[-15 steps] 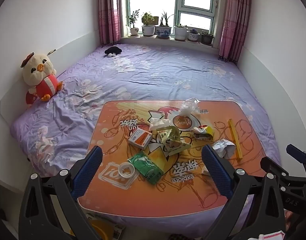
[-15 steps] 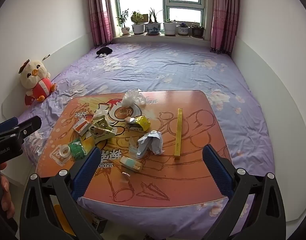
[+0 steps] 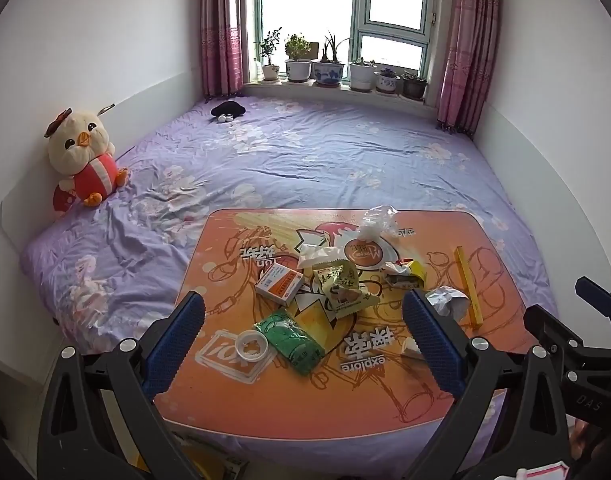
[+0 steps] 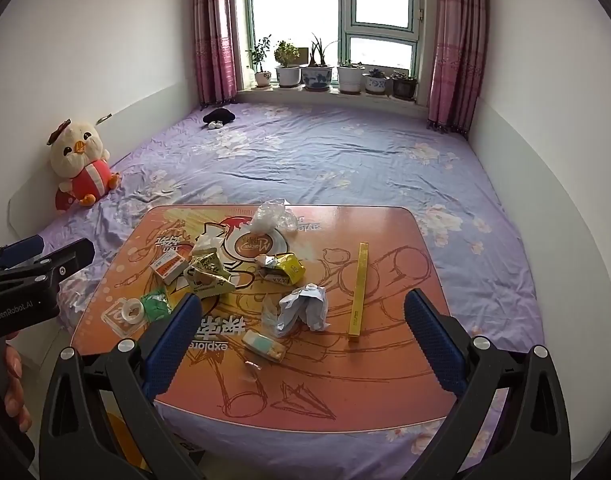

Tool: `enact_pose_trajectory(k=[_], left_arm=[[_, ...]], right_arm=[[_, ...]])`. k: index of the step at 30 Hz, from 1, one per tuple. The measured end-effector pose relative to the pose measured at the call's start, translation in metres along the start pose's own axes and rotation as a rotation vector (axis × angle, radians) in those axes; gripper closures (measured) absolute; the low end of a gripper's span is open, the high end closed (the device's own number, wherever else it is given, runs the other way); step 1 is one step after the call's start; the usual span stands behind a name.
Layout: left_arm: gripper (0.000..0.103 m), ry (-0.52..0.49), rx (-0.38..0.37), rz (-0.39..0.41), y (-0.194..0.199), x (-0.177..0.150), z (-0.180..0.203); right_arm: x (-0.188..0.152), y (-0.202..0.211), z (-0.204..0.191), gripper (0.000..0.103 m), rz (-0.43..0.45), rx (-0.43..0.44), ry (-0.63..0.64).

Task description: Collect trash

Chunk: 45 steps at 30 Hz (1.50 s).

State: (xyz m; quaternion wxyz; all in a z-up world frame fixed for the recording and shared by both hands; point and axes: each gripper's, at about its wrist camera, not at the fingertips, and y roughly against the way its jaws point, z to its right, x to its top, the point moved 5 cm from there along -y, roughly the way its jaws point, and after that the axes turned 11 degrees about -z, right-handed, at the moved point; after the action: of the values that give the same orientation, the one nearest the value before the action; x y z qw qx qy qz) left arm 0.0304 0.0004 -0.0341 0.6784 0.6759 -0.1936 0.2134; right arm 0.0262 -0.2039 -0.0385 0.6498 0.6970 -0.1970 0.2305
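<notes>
Two grippers, both spread wide and empty: left gripper (image 3: 303, 326), right gripper (image 4: 303, 322). Held above near edge of orange table (image 3: 305, 408) on purple bed (image 3: 325, 160). Trash scattered on tabletop, left to right: tape roll (image 3: 251, 345), green packet (image 3: 291, 338), small orange-and-white box (image 3: 280, 283), yellow-green snack wrapper (image 3: 341, 286), clear plastic bag (image 3: 377, 220) at far side, yellow wrapper (image 3: 405, 272), crumpled paper (image 3: 449, 300), yellow stick (image 3: 468, 286). None touched. Plush chick (image 3: 81, 160) against left wall, well apart from table.
</notes>
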Motion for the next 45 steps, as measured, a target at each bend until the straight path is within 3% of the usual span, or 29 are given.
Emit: enact_pose_trajectory(k=[45], left_arm=[[0.005, 0.005, 0.029, -0.052, -0.0056, -0.0041, -0.0115]], right_arm=[[-0.007, -0.0085, -0.0061, 0.003, -0.032, 0.013, -0.016]])
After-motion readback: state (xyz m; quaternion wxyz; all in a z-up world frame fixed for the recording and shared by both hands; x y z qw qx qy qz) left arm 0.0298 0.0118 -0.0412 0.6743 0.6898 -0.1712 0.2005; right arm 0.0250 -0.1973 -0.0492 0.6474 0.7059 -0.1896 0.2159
